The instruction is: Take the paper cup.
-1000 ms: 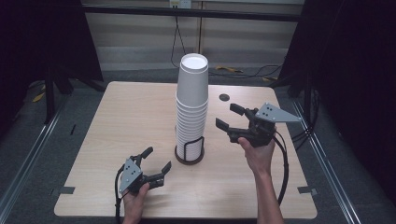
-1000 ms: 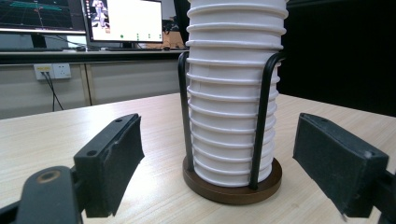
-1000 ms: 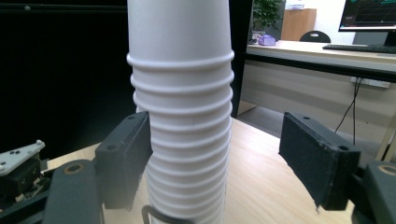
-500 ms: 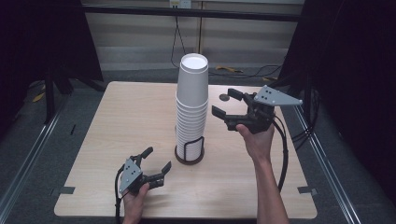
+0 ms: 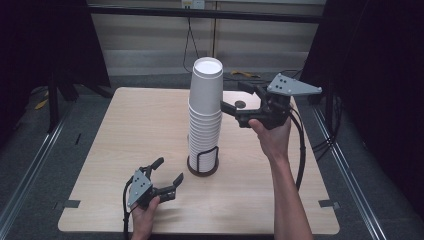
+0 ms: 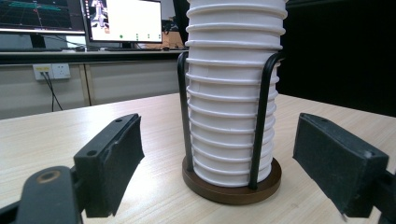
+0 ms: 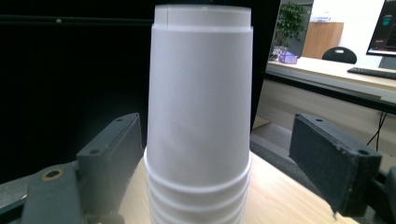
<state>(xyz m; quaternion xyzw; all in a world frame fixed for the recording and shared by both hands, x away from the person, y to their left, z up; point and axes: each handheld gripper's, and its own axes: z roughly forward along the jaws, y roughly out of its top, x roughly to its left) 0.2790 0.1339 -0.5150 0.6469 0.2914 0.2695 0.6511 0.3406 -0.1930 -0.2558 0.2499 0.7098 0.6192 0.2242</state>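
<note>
A tall stack of white paper cups [image 5: 205,110] stands upside down in a black wire holder with a round brown base [image 5: 202,162] at the table's middle. My right gripper [image 5: 239,100] is raised beside the top of the stack, open, its jaws pointing left at the top cup [image 7: 201,84], which stands just beyond them. My left gripper [image 5: 166,174] rests low near the front edge, open, facing the holder's base [image 6: 232,184] and the lower cups [image 6: 231,107]. Neither gripper touches the stack.
The wooden table [image 5: 120,140] stands on a grey floor with dark curtains at both sides. A small dark round object [image 5: 240,104] lies on the table behind the right gripper. Monitors [image 6: 126,21] sit on a desk beyond the table.
My right gripper has risen and moved forward from beside the stack's lower half to the level of the top cup. The left gripper has stayed put.
</note>
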